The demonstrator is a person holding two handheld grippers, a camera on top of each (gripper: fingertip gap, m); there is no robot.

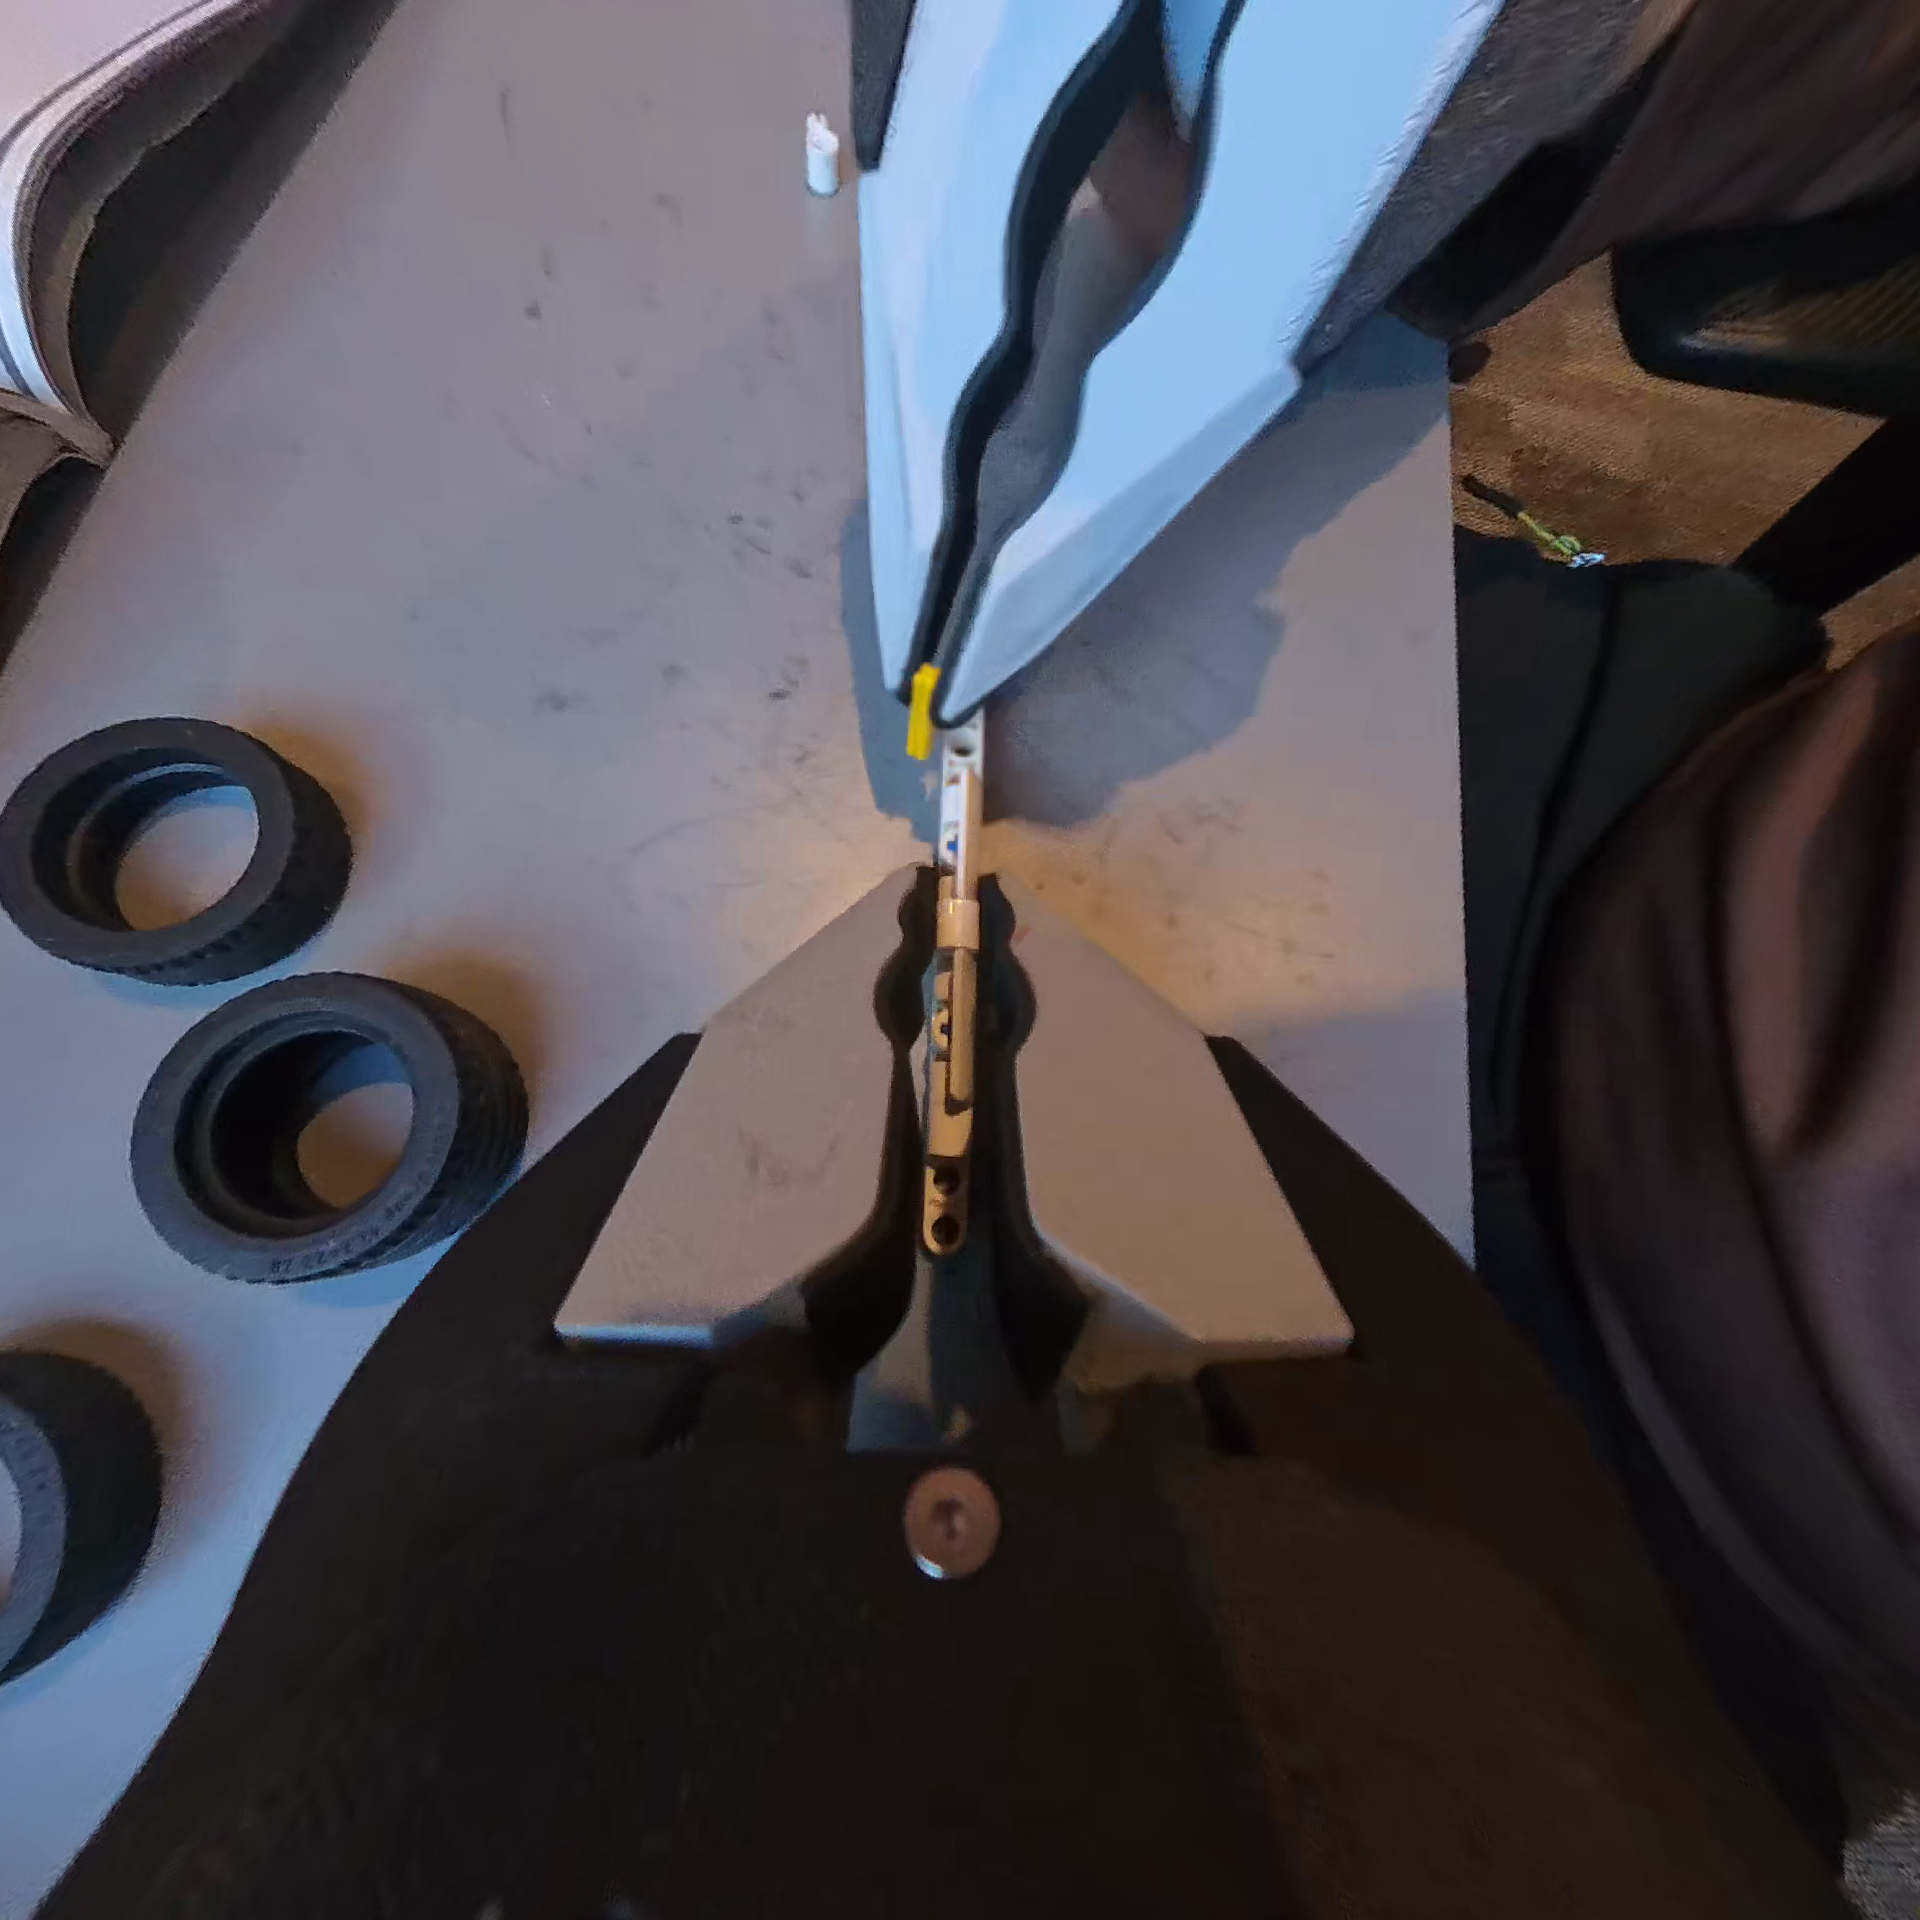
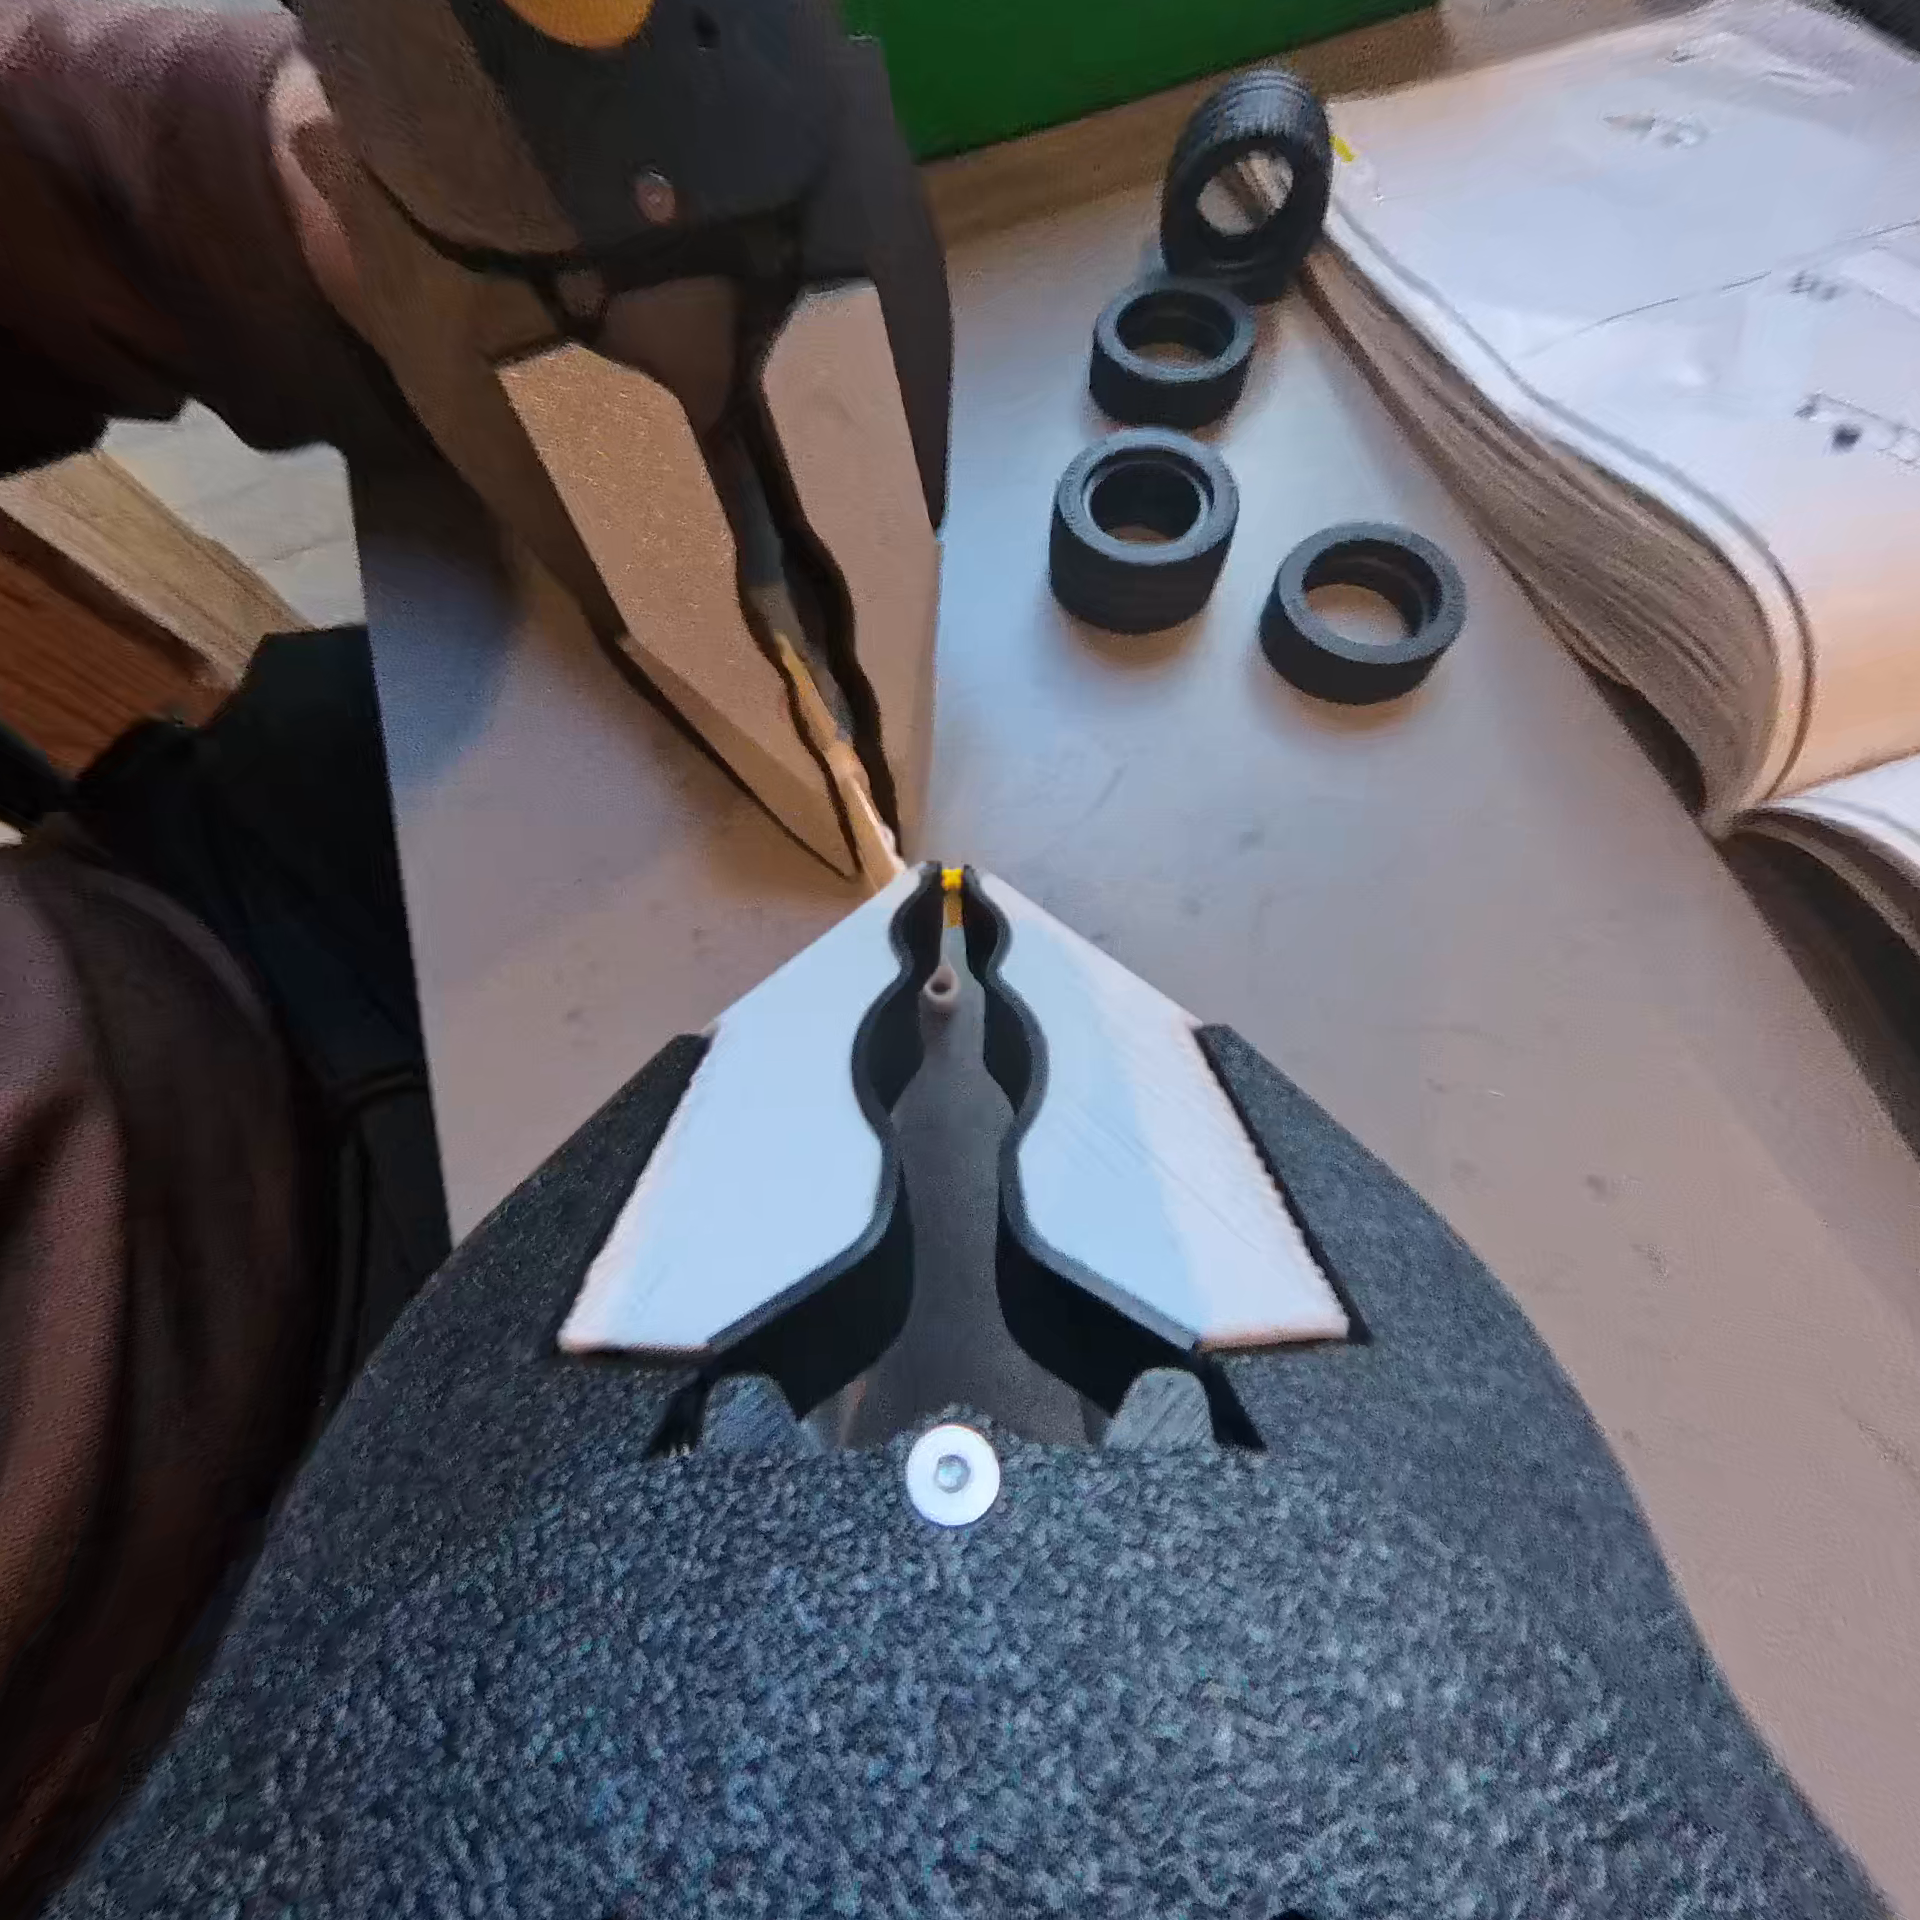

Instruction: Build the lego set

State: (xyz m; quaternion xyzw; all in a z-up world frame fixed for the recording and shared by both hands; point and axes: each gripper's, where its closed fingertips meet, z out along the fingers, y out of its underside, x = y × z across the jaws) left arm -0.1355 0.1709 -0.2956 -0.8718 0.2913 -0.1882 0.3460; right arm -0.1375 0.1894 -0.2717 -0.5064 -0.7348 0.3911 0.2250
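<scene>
Left wrist: beam (image 1: 954,1049) (grey) clamped in claw (image 1: 951,883).

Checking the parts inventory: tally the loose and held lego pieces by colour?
Black tyres: 4
Yellow pin, held in the right gripper: 1
Grey beam assembly, held in the left gripper: 1
White piece: 1
Total: 7

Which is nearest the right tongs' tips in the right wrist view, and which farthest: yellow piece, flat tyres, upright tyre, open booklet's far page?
1. Yellow piece, pinched at the right tongs' tips.
2. Flat tyres, ahead right.
3. Upright tyre, beyond them.
4. Booklet's far page, far right; too close to the upright tyre to call.
</scene>
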